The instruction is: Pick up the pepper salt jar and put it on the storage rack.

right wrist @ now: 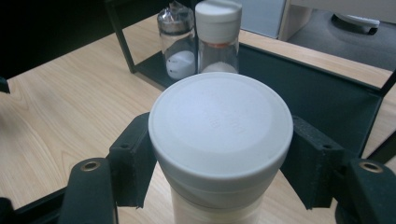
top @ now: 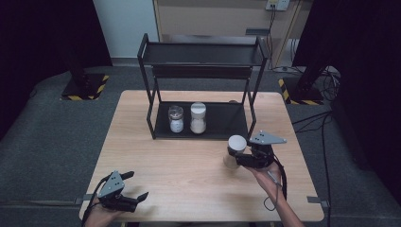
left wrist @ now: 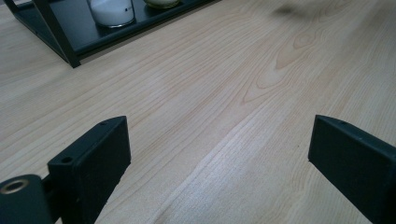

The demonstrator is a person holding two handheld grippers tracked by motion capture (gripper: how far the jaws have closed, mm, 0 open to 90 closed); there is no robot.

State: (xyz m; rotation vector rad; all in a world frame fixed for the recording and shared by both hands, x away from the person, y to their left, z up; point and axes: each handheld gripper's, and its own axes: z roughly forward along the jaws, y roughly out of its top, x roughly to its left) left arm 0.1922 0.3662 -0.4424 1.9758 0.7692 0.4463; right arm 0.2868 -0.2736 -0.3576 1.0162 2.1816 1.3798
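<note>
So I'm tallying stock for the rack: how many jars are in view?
3. Two stand side by side on the rack's bottom shelf: a clear-lidded jar and a white-lidded jar. The third jar is gripped by the right gripper over the table.

White-lidded jar (right wrist: 219,140) with pale contents, upright, lid on (flat, round), clamped at its neck between the right tongs (right wrist: 219,158), above the worktop (top: 179,161), near the rack's (top: 201,56) front.

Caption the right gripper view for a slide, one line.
Right gripper clamps a white-lidded jar just below its lid, facing the black rack where two jars stand on the lower shelf.
</note>
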